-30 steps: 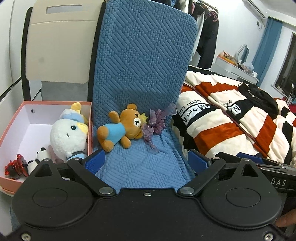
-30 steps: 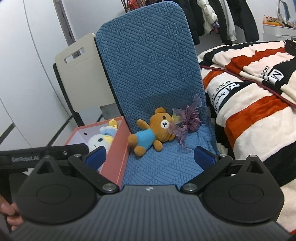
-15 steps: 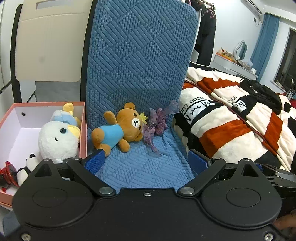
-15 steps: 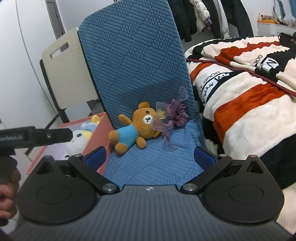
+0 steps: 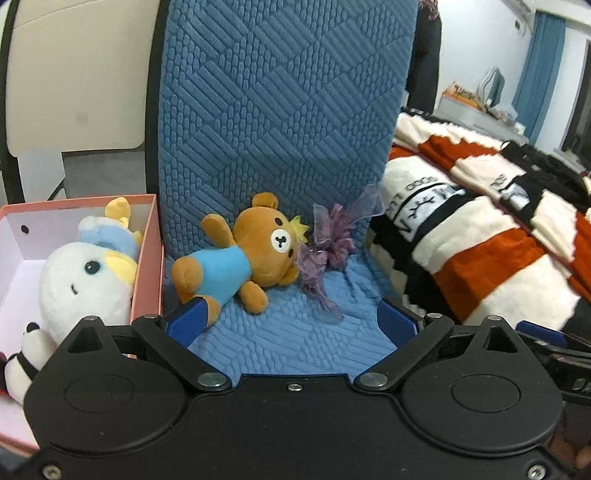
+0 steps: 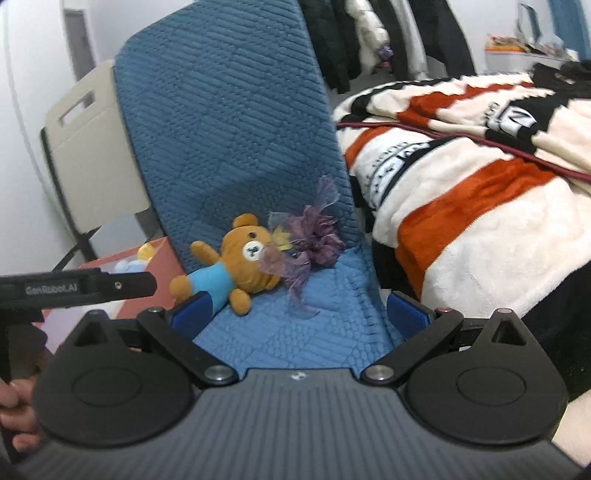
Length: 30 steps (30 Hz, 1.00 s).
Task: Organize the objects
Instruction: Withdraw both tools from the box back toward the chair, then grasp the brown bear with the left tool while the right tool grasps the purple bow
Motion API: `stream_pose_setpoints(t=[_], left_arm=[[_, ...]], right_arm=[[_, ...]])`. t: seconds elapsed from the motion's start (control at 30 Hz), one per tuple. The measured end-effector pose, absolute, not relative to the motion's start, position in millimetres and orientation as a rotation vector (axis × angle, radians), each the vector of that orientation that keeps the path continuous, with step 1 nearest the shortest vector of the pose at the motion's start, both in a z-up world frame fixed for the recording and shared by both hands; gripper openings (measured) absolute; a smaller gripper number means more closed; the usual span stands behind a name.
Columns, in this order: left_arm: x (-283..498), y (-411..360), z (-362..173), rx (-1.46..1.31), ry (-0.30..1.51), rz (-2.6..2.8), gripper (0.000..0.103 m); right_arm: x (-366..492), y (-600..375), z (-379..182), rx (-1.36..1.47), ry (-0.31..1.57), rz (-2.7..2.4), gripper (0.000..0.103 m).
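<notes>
A brown teddy bear (image 5: pixel 240 254) (image 6: pixel 236 266) in a light blue shirt lies on its side on the blue chair seat (image 5: pixel 288 332). A purple gauze flower (image 5: pixel 328 251) (image 6: pixel 310 247) rests against its head. Left of the chair stands a pink box (image 5: pixel 147 254) (image 6: pixel 162 258) holding a white duck plush (image 5: pixel 85 284), a small panda plush (image 5: pixel 26 350) and a blue-and-yellow plush (image 5: pixel 118 232). My left gripper (image 5: pixel 291 321) is open just short of the bear's foot. My right gripper (image 6: pixel 301 314) is open too, with nothing between its fingers.
A striped red, cream and black blanket (image 5: pixel 498 236) (image 6: pixel 480 177) covers the bed right of the chair. A beige folding chair (image 5: pixel 74 81) stands behind the box. Clothes (image 6: pixel 369 33) hang at the back. A hand (image 6: pixel 18 410) holds the left gripper's handle.
Both grippers have moved forward toward the chair seat, so the bear and flower look larger. The red object in the box has slid out of the left view.
</notes>
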State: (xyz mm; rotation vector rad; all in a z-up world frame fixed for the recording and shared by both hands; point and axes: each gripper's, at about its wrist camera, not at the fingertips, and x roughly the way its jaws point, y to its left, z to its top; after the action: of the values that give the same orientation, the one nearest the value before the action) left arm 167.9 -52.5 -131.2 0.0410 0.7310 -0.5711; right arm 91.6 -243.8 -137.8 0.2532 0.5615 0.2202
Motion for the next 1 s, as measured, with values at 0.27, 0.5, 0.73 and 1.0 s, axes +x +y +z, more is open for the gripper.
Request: stream_pose_setpoints(t=[0.27, 0.5, 0.73, 1.0], left_arm=[[191, -90, -158, 0.19, 0.71, -0.527, 0.099], [207, -107, -166, 0.281, 0.696, -0.522, 0.099], [245, -120, -183, 0.342, 0.743, -0.488, 0.1], [282, -141, -205, 0.432, 0.784, -0.459, 0.1]], right_arm=[[130, -251, -157, 0.405, 0.59, 0.188, 0.102], [165, -245, -172, 0.481, 0.587, 0.214, 0.102], [213, -241, -193, 0.577, 0.625, 0.273, 0.102], [274, -220, -213, 0.656, 0.679, 0.307, 0.102]])
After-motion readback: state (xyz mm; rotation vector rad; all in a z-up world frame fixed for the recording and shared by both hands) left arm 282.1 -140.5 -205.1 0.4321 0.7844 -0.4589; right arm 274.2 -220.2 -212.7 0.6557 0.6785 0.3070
